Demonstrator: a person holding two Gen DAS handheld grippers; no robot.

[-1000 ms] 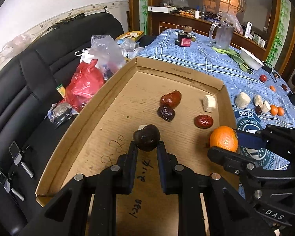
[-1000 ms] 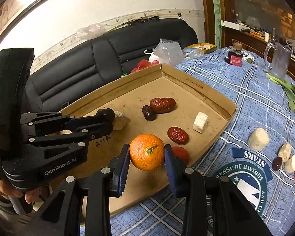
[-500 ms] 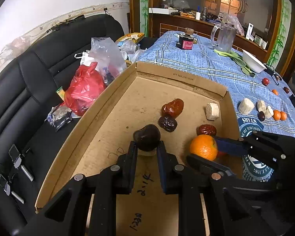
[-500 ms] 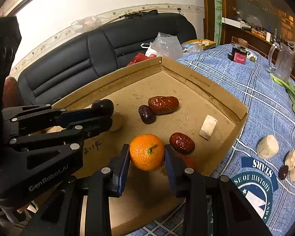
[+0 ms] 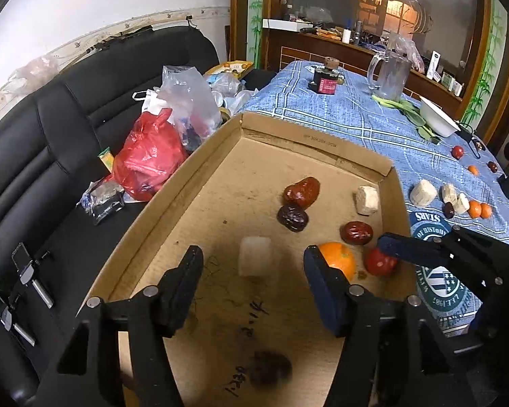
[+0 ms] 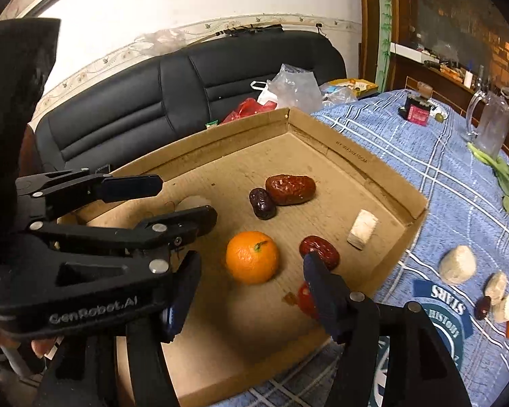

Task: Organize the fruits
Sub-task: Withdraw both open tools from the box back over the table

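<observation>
Two claws stand wide open over the box (image 5: 288,142), and neither holds anything. The left gripper (image 5: 251,285) hangs above a blurred dark date (image 5: 269,369) at the near end of the box floor, with a pale chunk (image 5: 254,260) just ahead between its fingers. The right gripper (image 6: 251,288) brackets the orange (image 6: 252,257), which sits on the cardboard clear of both fingers; a small red fruit (image 5: 380,262) lies just beside it.

Further in lie a red date (image 6: 319,251), a white cube (image 6: 362,224), and a large red date (image 6: 290,189) touching a dark one (image 6: 262,203).

As I judge it, the sorting is partly done: eight pieces are in the box, while more wait on the cloth (image 5: 356,118) outside it. Those are pale chunks (image 5: 422,192), small oranges (image 5: 479,209), a dark date (image 5: 448,209), and a few small fruits (image 5: 458,151) farther off. So several trips are likely left.

Writing: "GenRobot.AI" on the left gripper's body in the right wrist view; handwritten "2.14" and what looks like "1.220" on the box floor; a printed code on the far wall, too small to read; on the cloth, an upside-down emblem with "STARS" and "HISTORY".
</observation>
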